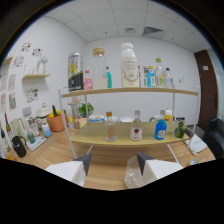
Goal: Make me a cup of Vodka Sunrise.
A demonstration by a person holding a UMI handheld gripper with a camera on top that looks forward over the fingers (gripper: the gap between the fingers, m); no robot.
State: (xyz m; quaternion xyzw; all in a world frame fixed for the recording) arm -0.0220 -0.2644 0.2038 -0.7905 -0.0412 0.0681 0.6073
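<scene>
The fingers (113, 161) stand apart, released and gripping nothing, with a clear glass cup (133, 176) on the wooden bench (107, 176) between them, close against the right finger. Beyond them, a two-tier shelf (131, 91) rises from the bench: its lower board carries a small clear bottle (110, 127), a red-labelled bottle (135, 126) and a blue bottle (160, 128), and its upper board holds tall bottles and a dark can (75, 72).
</scene>
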